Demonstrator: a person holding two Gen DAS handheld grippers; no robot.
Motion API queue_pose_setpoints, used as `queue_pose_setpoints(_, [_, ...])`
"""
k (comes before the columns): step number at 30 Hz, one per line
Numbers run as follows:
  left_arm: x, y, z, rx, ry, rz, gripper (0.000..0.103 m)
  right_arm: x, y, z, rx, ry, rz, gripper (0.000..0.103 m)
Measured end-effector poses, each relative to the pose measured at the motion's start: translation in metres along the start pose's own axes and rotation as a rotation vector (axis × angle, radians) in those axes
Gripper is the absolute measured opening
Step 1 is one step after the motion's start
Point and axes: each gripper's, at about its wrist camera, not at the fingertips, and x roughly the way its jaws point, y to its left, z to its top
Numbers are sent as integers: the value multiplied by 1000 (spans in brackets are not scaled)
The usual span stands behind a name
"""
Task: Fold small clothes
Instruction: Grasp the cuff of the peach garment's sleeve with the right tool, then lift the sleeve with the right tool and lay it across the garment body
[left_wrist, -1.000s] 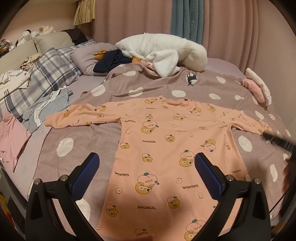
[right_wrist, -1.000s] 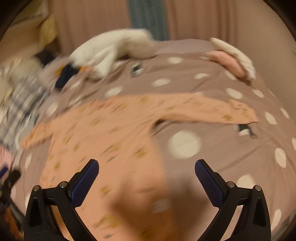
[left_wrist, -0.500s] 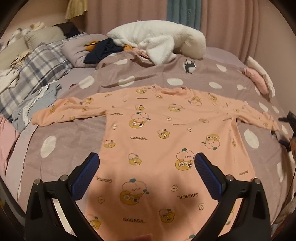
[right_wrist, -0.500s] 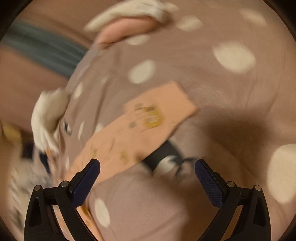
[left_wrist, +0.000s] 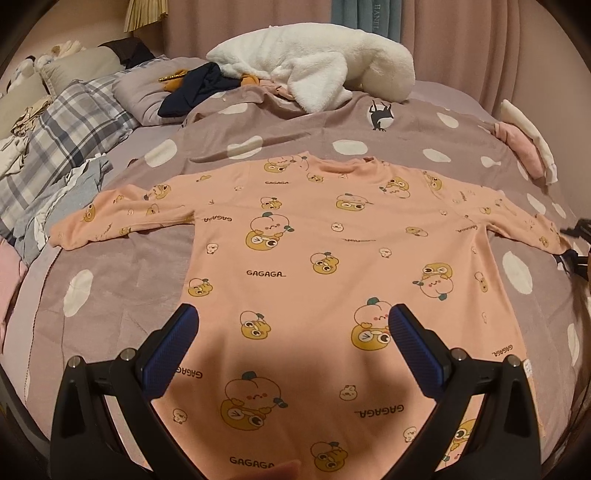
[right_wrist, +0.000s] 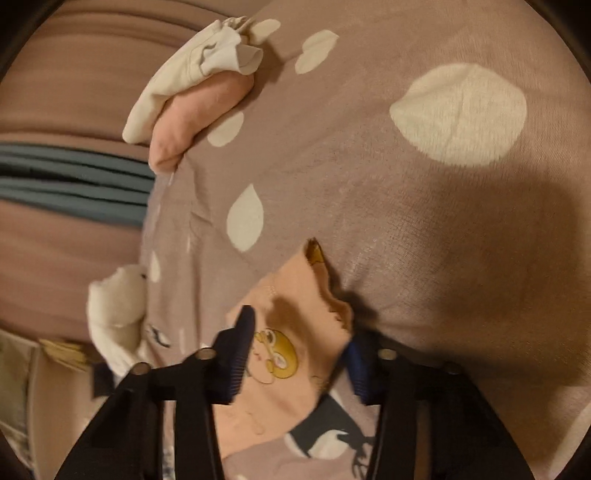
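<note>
right wrist view: the right gripper (right_wrist: 299, 354) is closing its jaws around the cuff of the peach sleeve (right_wrist: 295, 317).
the cuff lies between the two blue pads, and the pads look to touch the cloth on both sides. in the left wrist view the left gripper (left_wrist: 291, 334) is spread wide with nothing between its pads, over the lower part of the peach garment (left_wrist: 314, 258). the garment lies flat with sleeves out on the spotted cover (left_wrist: 122, 269); a white fleece (left_wrist: 314, 70) lies beyond.
</note>
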Motion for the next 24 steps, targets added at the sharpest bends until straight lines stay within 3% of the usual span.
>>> queue_pose_setpoints(1, [-1, 1, 0, -2, 2, 0, 103, -4, -1, 1, 0, -18, -12, 15])
queue_pose_setpoints(2, [-2, 1, 0, 1, 3, -1, 103, -9, -1, 0, 1, -39, -14, 10])
queue_pose_setpoints(4, [-6, 2, 0, 6, -6, -10, 103, -21, -7, 13, -42, -46, 15, 9])
queue_pose_setpoints(6, [-11, 3, 0, 5, -20, -21, 102, -28, 7, 13, -78, -78, -25, 9])
queue_pose_setpoints(10, [-24, 12, -1, -24, -50, -32, 102, -36, 51, 12, -150, -93, 23, 9])
queue_pose_setpoints(13, [-28, 23, 0, -50, -17, -49, 102, -41, 88, 1, -239, -95, -9, 9])
queue_pose_setpoints(18, [-39, 47, 1, -96, -2, -130, 102, -30, 159, -47, -377, -57, 7, 9])
queue_pose_setpoints(24, [-53, 79, 1, -103, -80, -70, 102, 13, 235, -127, -515, 52, 40, 9])
